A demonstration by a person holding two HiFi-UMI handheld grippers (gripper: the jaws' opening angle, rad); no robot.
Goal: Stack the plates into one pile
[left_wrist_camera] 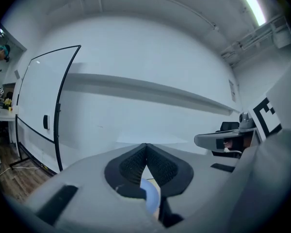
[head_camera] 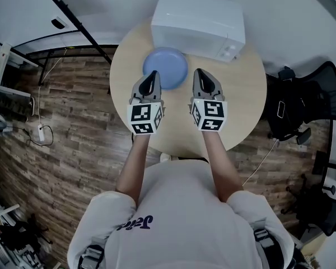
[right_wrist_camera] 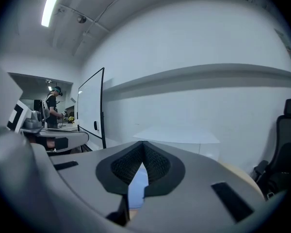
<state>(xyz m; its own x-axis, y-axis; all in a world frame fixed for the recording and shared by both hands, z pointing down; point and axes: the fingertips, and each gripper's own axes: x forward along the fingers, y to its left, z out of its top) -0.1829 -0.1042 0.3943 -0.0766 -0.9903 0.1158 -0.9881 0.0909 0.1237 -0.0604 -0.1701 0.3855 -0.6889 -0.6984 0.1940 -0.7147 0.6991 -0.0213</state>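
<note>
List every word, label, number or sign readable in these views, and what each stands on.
No text can be read outright.
Dark script print on the person's shirt: upside down, too blurred to read.
Control panel of the white appliance: marks too small to read.
Cubes on the left gripper and right gripper: black-and-white square markers only, no letters or digits.

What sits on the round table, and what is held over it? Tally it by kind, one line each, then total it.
Blue plate: 1 visible; any plates beneath it can't be told
White appliance: 1
Grippers, fingers shut with nothing between them: 2, the left gripper and the right gripper
Total: 4
</note>
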